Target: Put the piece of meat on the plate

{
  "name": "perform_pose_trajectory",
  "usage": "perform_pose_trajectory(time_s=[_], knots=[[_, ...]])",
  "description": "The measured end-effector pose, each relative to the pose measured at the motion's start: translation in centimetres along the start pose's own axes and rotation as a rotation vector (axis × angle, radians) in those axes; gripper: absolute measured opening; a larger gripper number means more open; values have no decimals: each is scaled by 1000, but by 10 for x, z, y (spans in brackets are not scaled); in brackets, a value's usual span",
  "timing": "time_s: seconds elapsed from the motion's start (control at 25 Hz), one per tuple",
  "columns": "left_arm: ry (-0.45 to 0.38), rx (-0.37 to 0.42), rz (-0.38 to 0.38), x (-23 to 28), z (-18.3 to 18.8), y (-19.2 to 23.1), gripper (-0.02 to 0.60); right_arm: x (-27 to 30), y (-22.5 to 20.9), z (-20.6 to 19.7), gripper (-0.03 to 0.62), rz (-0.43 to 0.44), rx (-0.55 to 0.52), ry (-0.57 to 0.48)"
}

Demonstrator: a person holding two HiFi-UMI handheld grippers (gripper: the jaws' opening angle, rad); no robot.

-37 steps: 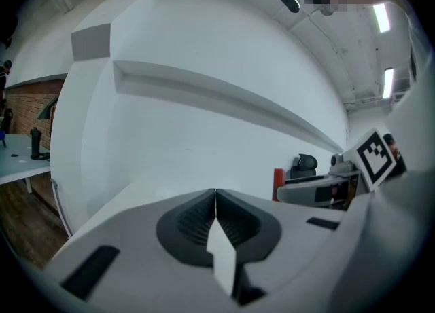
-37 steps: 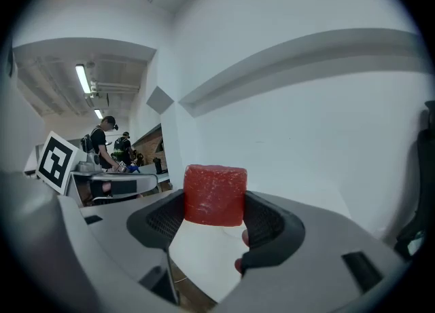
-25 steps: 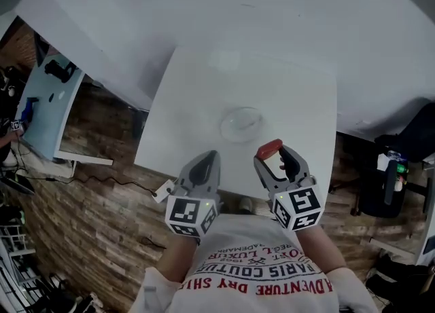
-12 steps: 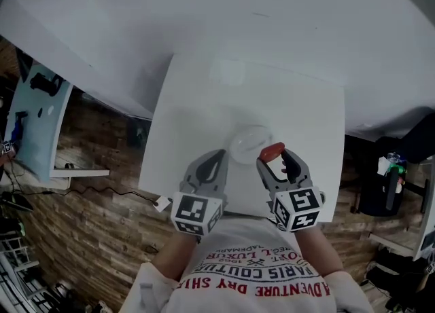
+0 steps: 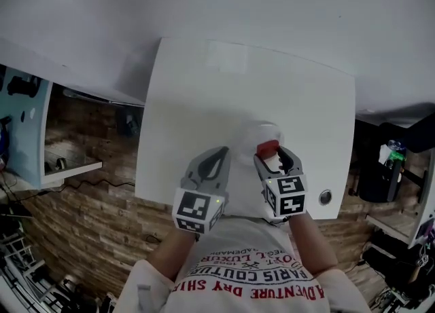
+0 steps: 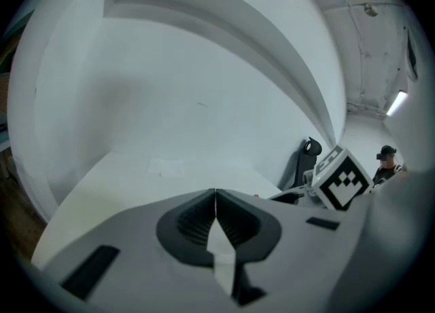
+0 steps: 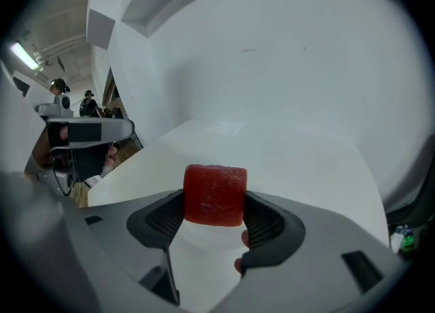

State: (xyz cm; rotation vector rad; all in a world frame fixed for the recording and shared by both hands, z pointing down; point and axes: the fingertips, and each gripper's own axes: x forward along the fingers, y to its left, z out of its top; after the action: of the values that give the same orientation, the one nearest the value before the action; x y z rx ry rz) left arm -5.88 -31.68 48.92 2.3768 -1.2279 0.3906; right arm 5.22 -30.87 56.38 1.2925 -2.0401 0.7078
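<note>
Right gripper: fingers were clamped on the piece of meat, a red block. It sat at the fingertips, with a ribbed pad pressed against each side. Its top stuck out above the pads.

Plate: clear and faint in the head view. It lay on the white table just ahead of the right fingertips. The meat was over the plate's near rim in that view. I could not tell whether the meat touched the plate or hung above it.

Left gripper: fingers were pressed together tip to tip, with nothing between them. It was just beside the right gripper, over the table's near edge. The plate was ahead of its fingertips and off to their right.

In the left gripper view, the right gripper's marker cube showed to the right of the closed fingers. Bare tabletop lay ahead of them.
</note>
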Motion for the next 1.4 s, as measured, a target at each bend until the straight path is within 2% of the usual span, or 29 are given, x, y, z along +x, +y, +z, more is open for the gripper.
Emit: perform_pose_trajectory(time_s=[0.28, 0.56, 1.08, 1.28, 1.4], knots=[[58, -25, -21, 16, -23, 12, 6, 41, -1, -28, 278, 4, -43, 172], [84, -39, -20, 23, -36, 12, 6, 60, 0, -36, 278, 1, -88, 262], [107, -41, 5, 18, -44, 23, 6, 68, 3, -35, 278, 43, -93, 313], [108, -28, 8, 17, -44, 22, 6, 70, 3, -38, 278, 35, -82, 305], [101, -21, 1, 16, -41, 18, 6, 70, 3, -37, 279, 22, -54, 265]])
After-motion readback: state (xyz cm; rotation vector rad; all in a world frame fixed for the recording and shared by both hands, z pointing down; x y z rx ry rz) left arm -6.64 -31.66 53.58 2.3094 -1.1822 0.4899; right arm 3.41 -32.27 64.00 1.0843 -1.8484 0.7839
